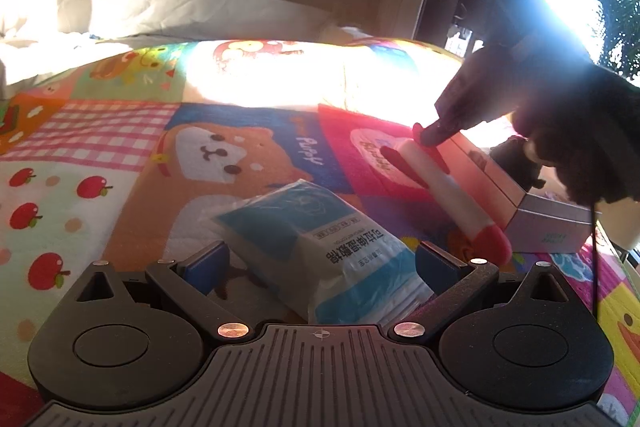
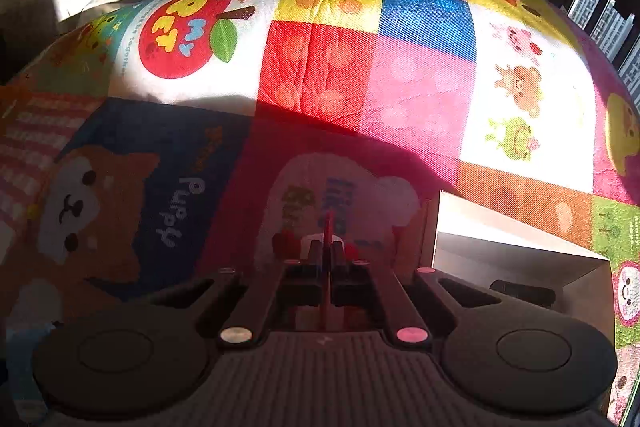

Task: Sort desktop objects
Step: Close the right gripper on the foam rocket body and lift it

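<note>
Indoors, a sunlit cartoon patchwork cloth (image 1: 120, 155); left claw (image 1: 320, 263) wide around a tissue pack (image 1: 320, 239), right claw (image 2: 329, 251) closed on a red-and-white toy rocket (image 1: 448, 195).

A white cylindrical toy with red fins and a red end (image 1: 448, 191) was seen tilted, its finned end raised and its rounded red end low, close beside the open box. One thin red fin was pinched at the raised end. In the right wrist view only the white tip and red fins (image 2: 329, 227) were shown. A soft plastic pack of white cotton pads with blue panels and printed text (image 1: 320, 239) was laid flat on the patterned mat, just beside the toy's low end. An open cardboard box (image 1: 548, 223), pale inside, was set on the mat at the right, its long side next to the toy.
</note>
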